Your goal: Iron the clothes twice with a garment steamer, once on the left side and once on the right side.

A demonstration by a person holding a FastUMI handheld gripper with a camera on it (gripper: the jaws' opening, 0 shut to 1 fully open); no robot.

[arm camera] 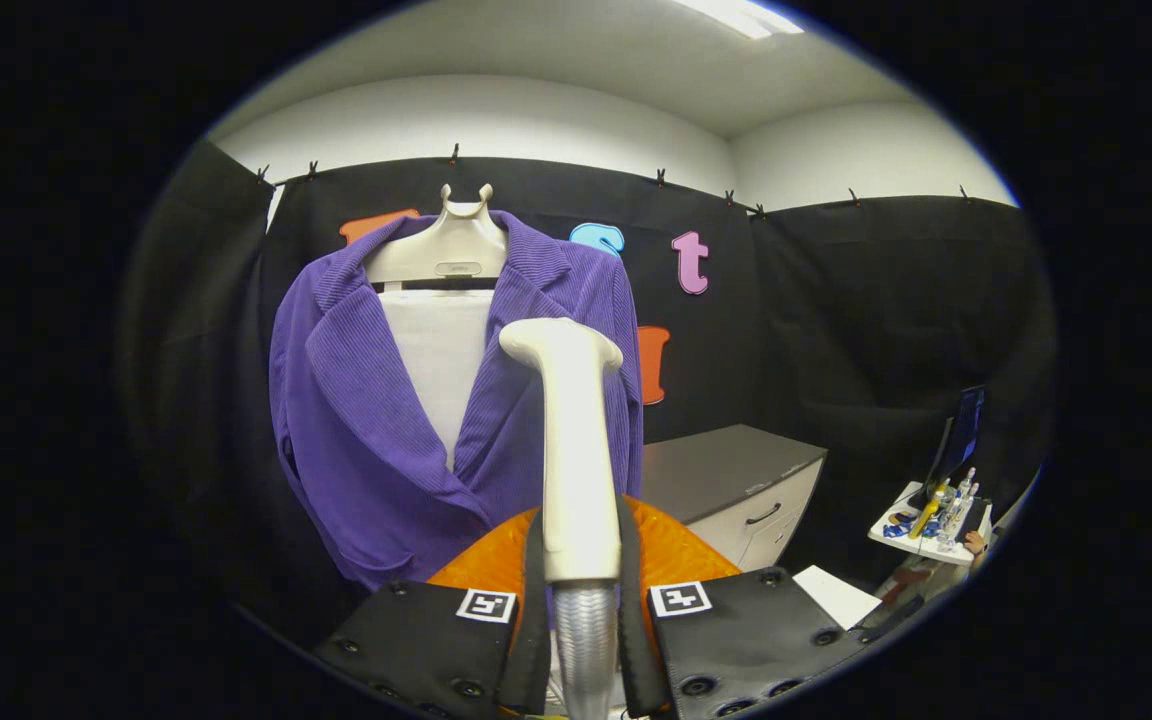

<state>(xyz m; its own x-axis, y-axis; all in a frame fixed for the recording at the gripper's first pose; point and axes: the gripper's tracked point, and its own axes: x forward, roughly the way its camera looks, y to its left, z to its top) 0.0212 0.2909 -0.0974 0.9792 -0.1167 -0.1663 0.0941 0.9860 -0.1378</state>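
Gripper view: the gripper (581, 590) holds one steamer (574, 440) upright, both fingers (536, 600) pressed against its handle just above the ribbed hose (584, 640). The steamer head (558, 340) sits in front of one purple jacket (356, 420) — hung on one pale hanger (441, 250) over a white panel (436, 360). To the right stand one grey cabinet (726, 470) with two drawers, and, farther off, one small cluttered table (926, 530).

Gripper-mounted fisheye faces forward along the jaws toward the nearby jacket (356, 400)
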